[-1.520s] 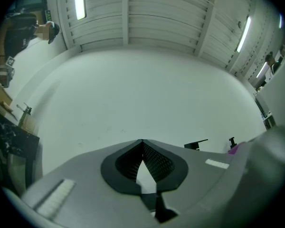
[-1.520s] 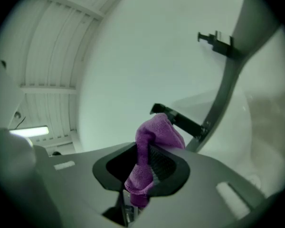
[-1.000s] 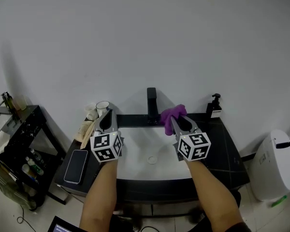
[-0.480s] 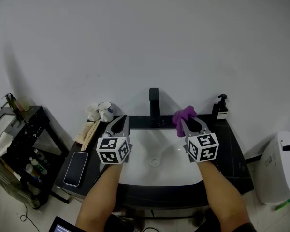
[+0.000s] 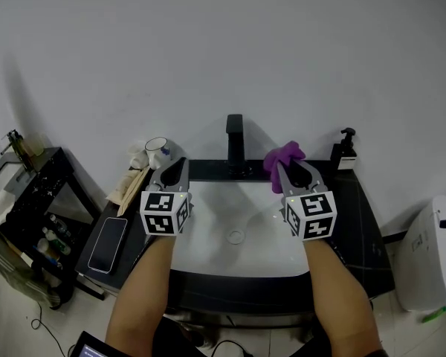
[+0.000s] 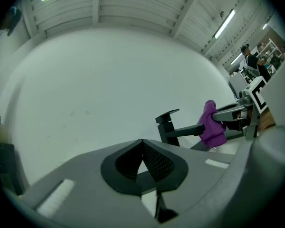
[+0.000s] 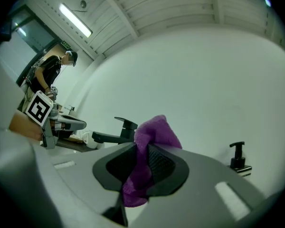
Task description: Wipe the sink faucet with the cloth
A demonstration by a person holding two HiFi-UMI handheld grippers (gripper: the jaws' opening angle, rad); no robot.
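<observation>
Clamps purple cloth [image 7: 151,133] in right gripper [image 7: 143,161], jaws clenched on it between black ribbed pads. Swallows the cloth's middle inside the pads; only a bunched top above the tips and a short tail below show. Looks soft, fuzzy, crumpled.

Presses left gripper [image 6: 143,156] together on nothing, cross-hatched dark pads meeting at a point.

Puts cloth just right of faucet [image 5: 235,149] in head view, about level with its upper part, a narrow gap between, so apart there. Overlaps the spout tip in left gripper view; can't confirm contact from that angle. Reads as matte black, square column, flat lever on top, straight bar spout.

Blocks the sink from both gripper views behind grey moulded gripper bodies. Shows sink [image 5: 208,233] only from the head: white, glossy, rectangular, round drain in the middle, sunk in a black counter [image 5: 357,222]. Hides the counter's front partly under both forearms.

Has black pump bottle [image 5: 345,155] at the counter's back right, white mug [image 5: 157,153] at back left, phone [image 5: 108,244] lying flat on the left end.

Cuts off a white bin-like unit [image 5: 431,255] at the right edge and a black rack [image 5: 26,199] at the left; rack contents too small to name.
</observation>
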